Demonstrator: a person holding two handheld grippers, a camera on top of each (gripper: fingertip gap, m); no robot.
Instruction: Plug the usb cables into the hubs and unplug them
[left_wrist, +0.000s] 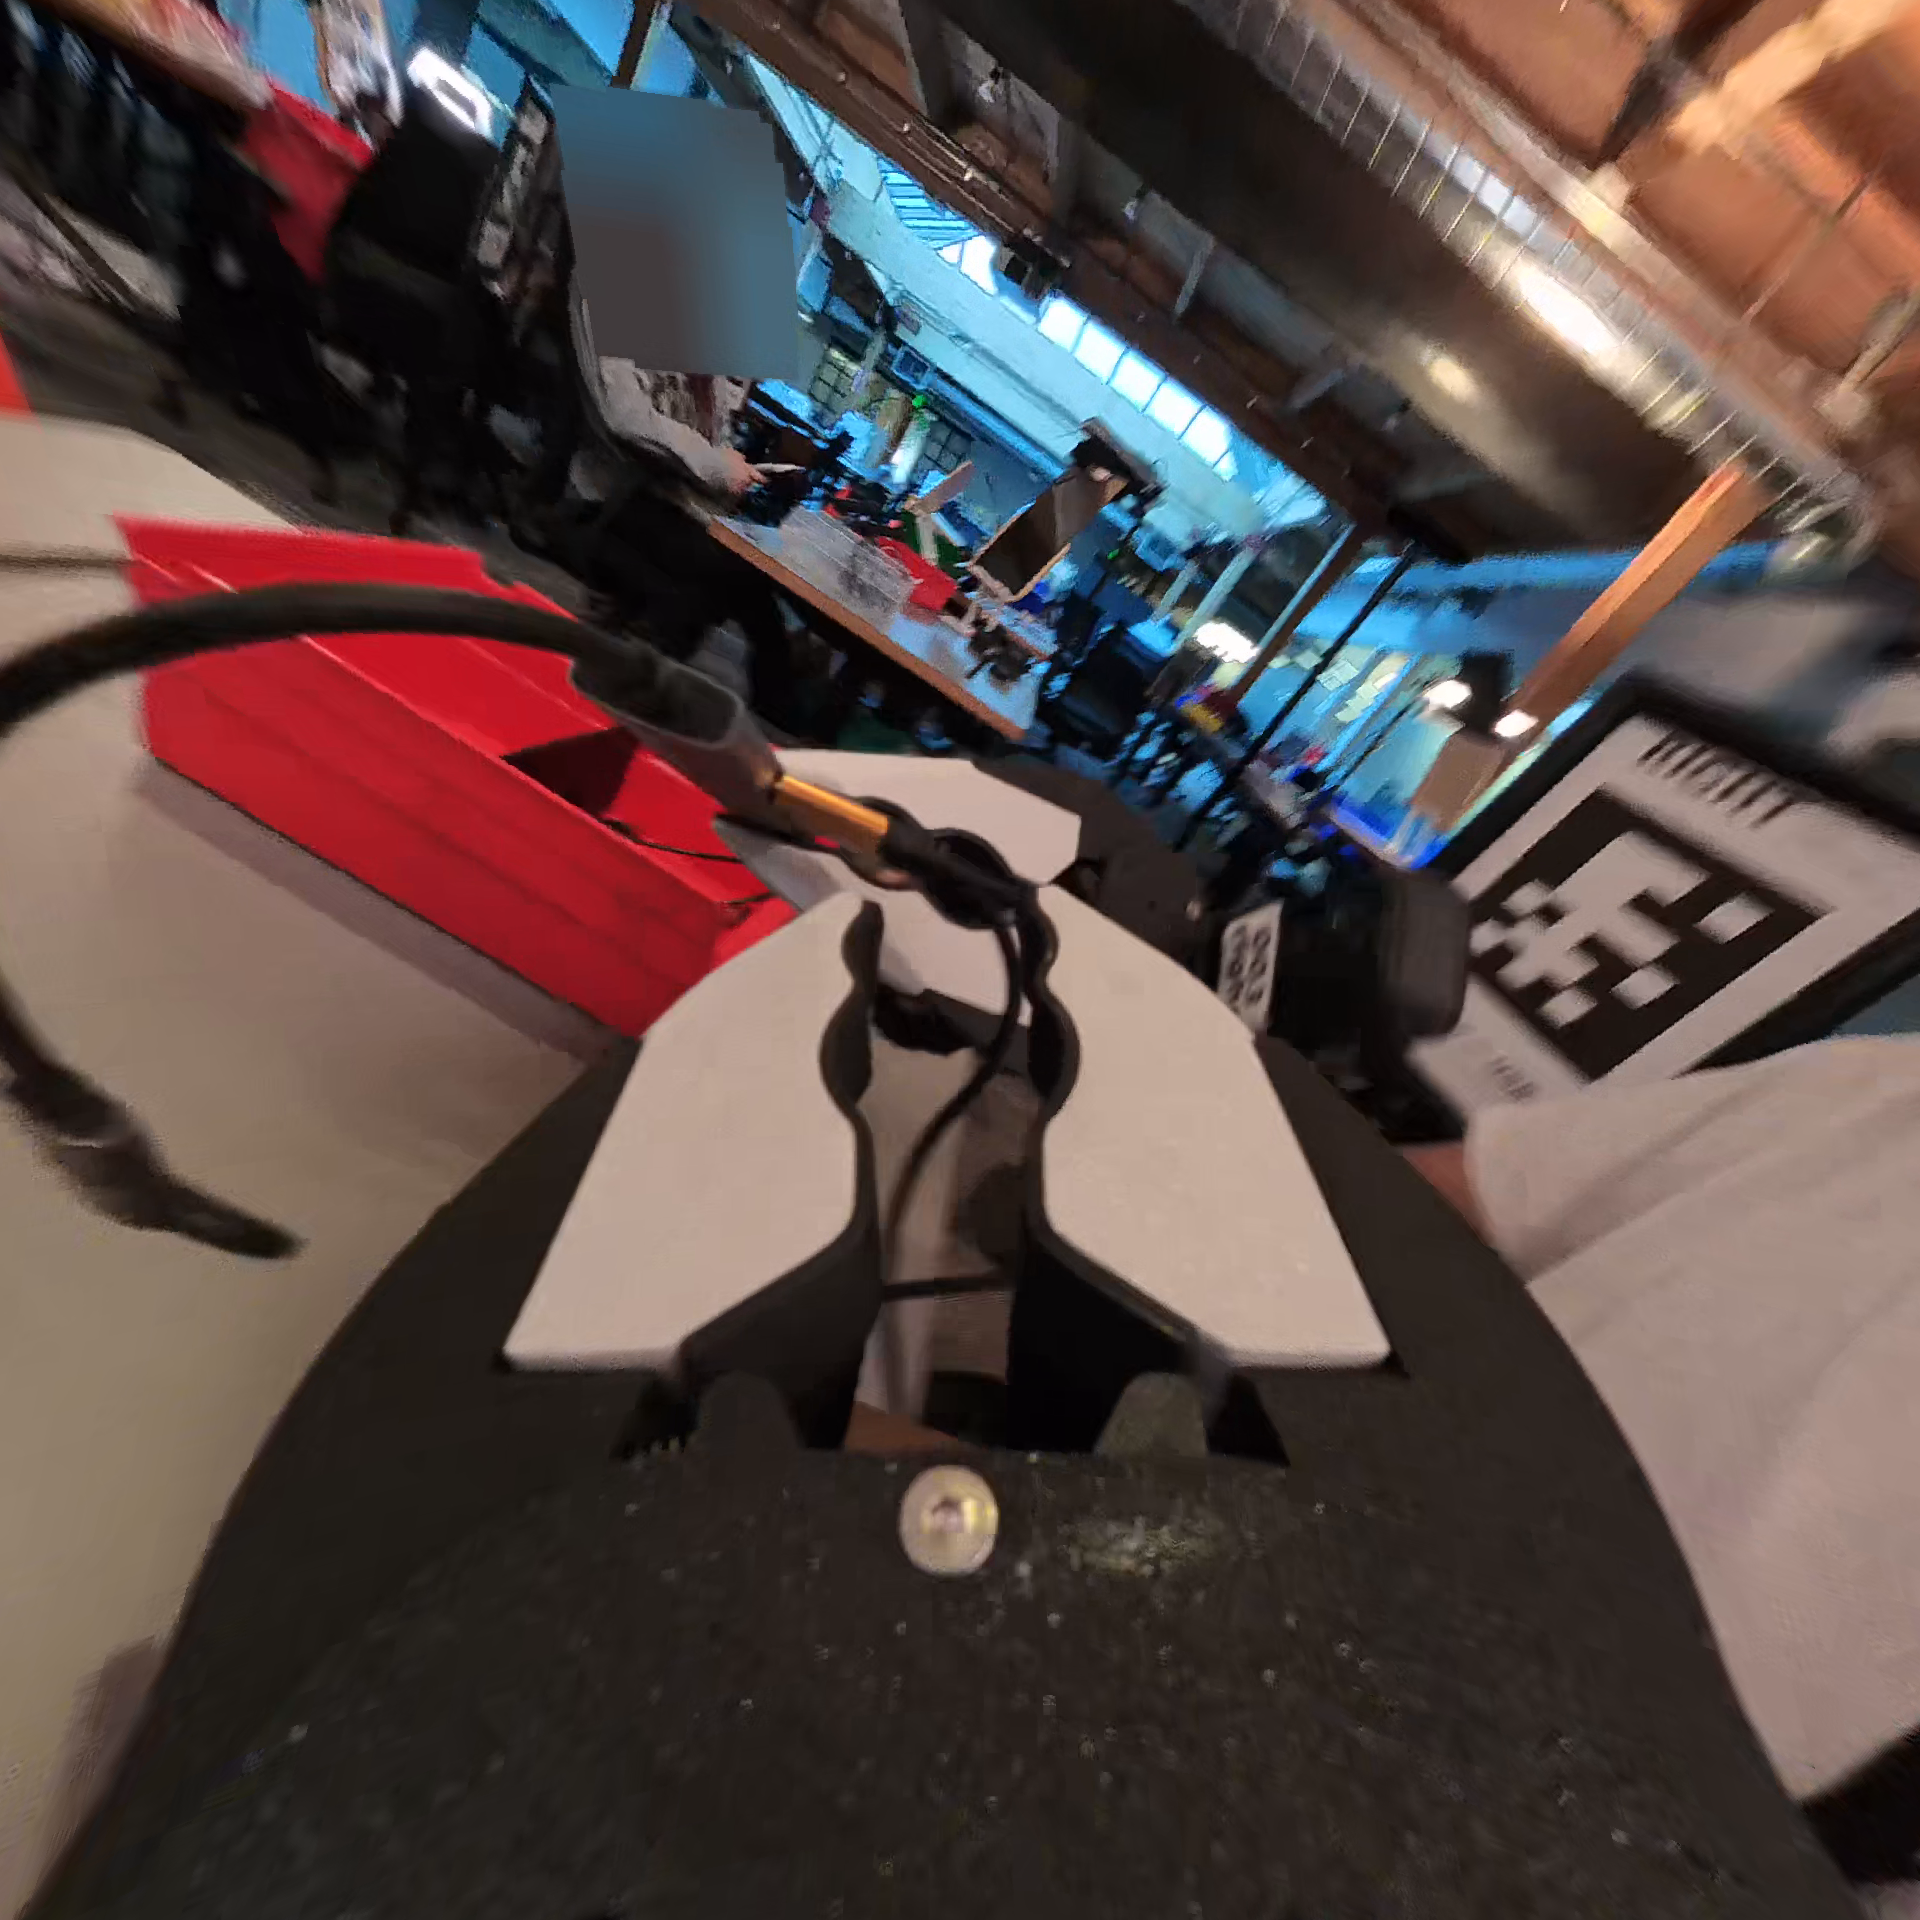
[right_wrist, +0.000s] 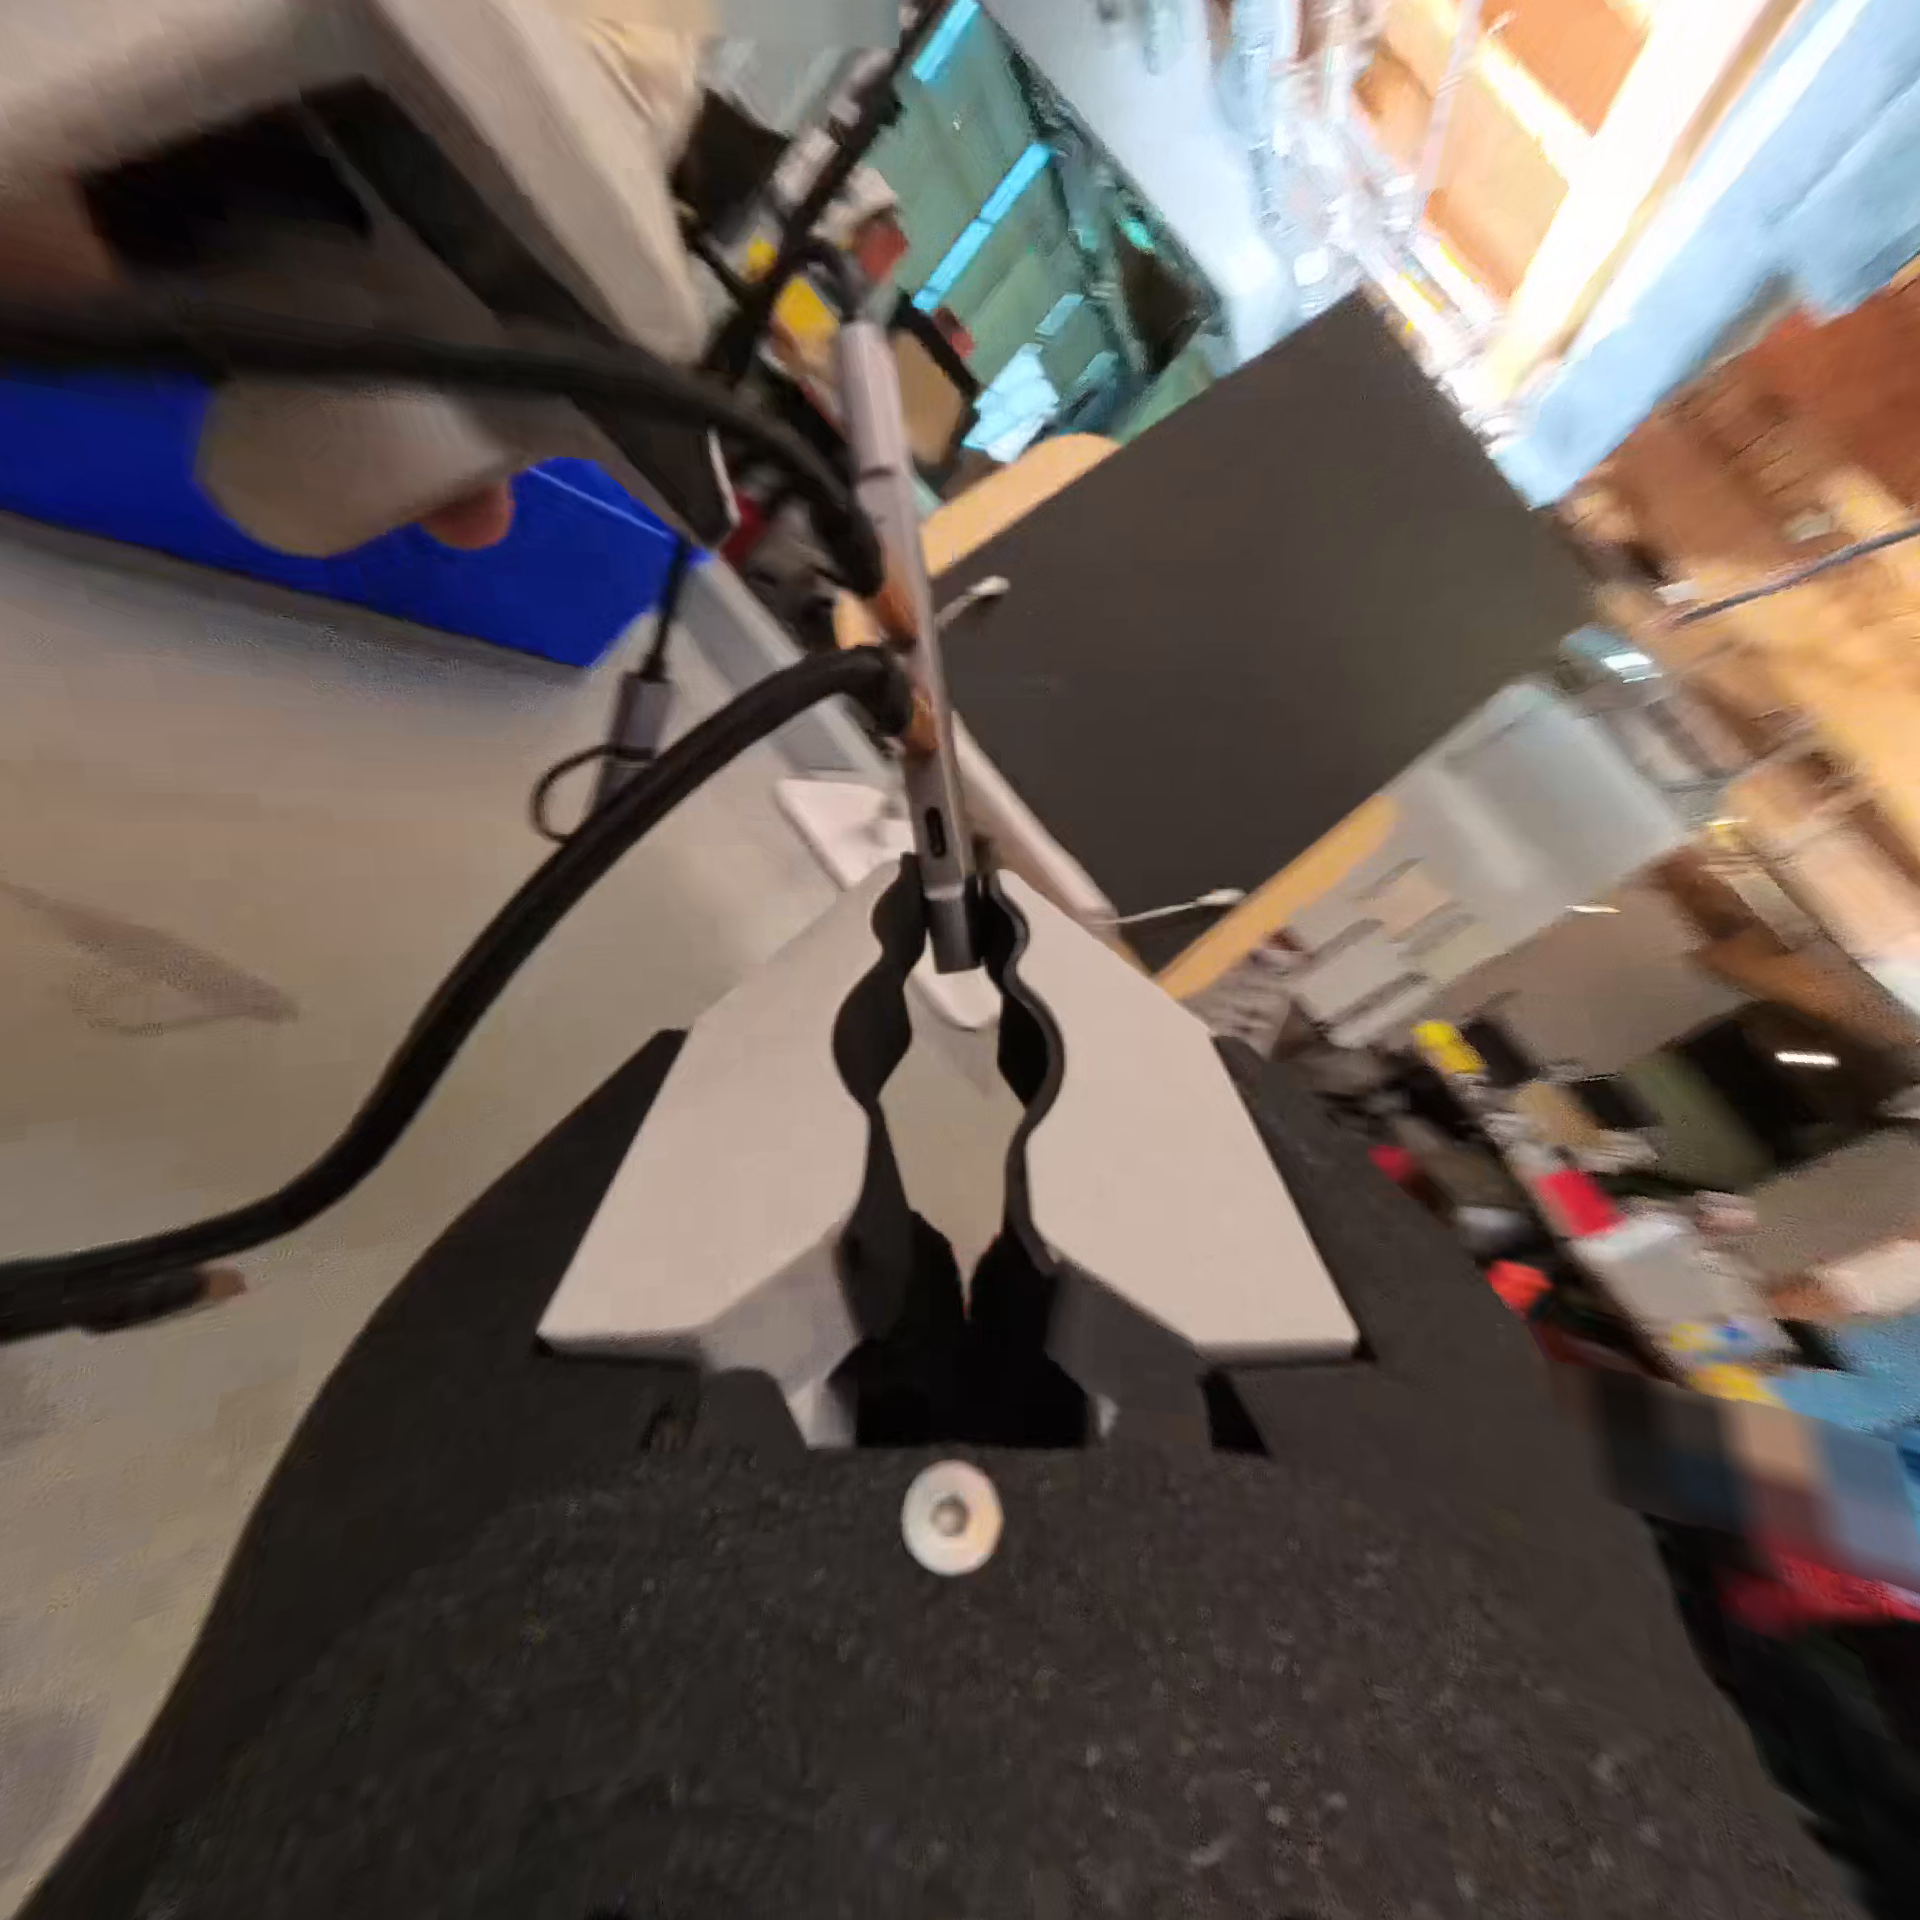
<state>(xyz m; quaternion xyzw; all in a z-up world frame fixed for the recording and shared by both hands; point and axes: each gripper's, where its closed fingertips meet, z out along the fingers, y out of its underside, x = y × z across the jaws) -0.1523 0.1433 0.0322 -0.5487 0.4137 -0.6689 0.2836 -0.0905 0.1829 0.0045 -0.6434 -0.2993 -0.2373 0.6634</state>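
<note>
On the pale bench (left_wrist: 260, 1039), a red bin (left_wrist: 416, 727) lay at the left. The left gripper (left_wrist: 951, 914) had its 2 fingers closed on a thin black wire at the end of a gold-tipped plug (left_wrist: 821, 805) on a black cable (left_wrist: 312, 613). The right gripper (right_wrist: 956, 914) pinched one end of a slim grey adapter (right_wrist: 914, 665), lifted off the bench, with 2 black braided cables (right_wrist: 499, 935) plugged into its side. A blue bin (right_wrist: 416, 561) sat behind.

Open grey tabletop (right_wrist: 260, 831) at left — crossed by looping black cables (right_wrist: 582, 842), bounded by red box (left_wrist: 416, 727) and blue bin (right_wrist: 540, 582); dark panel (right_wrist: 1247, 644) blocking right.
</note>
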